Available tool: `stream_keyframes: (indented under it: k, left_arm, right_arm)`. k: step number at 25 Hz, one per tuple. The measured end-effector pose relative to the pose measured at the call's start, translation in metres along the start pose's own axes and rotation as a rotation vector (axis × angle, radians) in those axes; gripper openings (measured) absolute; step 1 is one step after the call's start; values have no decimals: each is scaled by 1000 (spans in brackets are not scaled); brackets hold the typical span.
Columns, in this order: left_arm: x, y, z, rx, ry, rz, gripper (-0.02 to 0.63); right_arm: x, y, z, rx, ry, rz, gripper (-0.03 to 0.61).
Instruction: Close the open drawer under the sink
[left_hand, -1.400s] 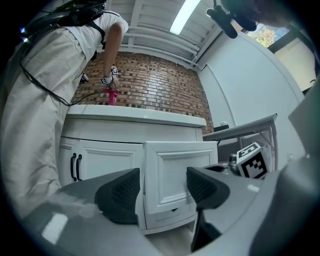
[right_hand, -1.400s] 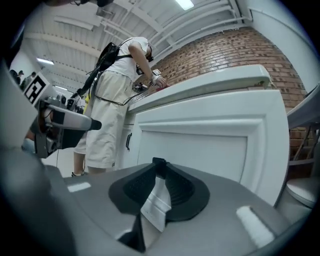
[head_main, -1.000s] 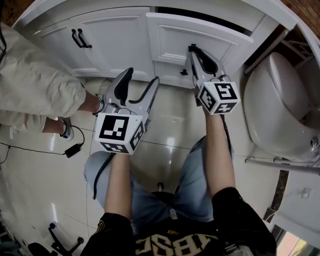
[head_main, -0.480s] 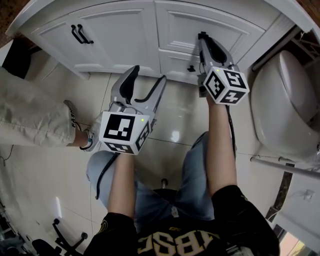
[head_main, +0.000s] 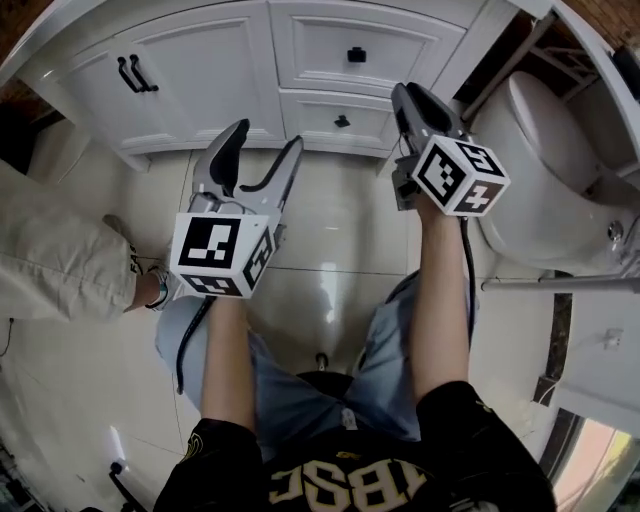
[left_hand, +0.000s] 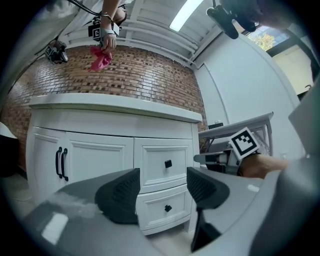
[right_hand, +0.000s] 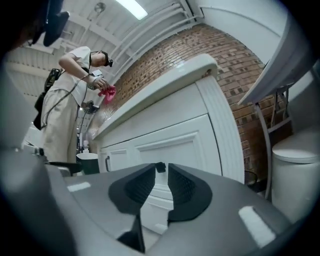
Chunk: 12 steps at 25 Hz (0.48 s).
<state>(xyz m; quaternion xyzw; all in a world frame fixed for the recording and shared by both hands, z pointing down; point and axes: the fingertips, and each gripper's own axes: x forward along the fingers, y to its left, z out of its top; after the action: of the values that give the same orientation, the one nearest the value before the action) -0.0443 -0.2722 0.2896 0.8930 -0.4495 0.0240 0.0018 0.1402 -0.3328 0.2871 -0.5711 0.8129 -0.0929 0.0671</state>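
Observation:
The white vanity (head_main: 215, 55) has two drawers on its right side. The upper drawer (head_main: 330, 45) with a black knob (head_main: 356, 54) sits flush with the cabinet face, as does the lower drawer (head_main: 330, 118). My right gripper (head_main: 403, 92) is shut with nothing between its jaws. It hangs level a short way in front of the drawers, to their right. In the right gripper view the right gripper (right_hand: 161, 176) points at the upper drawer's knob (right_hand: 160, 167). My left gripper (head_main: 266, 135) is open and empty, and the left gripper (left_hand: 162, 187) frames both drawers (left_hand: 162, 172).
A white toilet (head_main: 560, 170) stands right of the vanity. Another person's leg and shoe (head_main: 70, 275) are at the left, and that person (right_hand: 70, 100) stands at the counter with a red cloth. The cabinet doors have black handles (head_main: 131, 74). A metal rack (left_hand: 240, 127) stands at the right.
The upper drawer, open a second ago with my right gripper against its front, now sits flush. My right gripper has drawn back and risen. The other person's leg has shifted left.

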Motion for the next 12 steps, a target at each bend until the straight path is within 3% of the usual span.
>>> stream_keyframes:
  k: [3,5,12]
  left_arm:
    - [-12,-14,11,14,-28,-28,296]
    - [-20,-23,16,25,-39,-40,296]
    - [-45,-39,38,52,-93,-43,296]
  right_arm:
    - [-43,10,9,-22,-19,11,80]
    - [-66,15,18,-97,-50,-18,94]
    - [-104,40,29,-221,-111,-68,213]
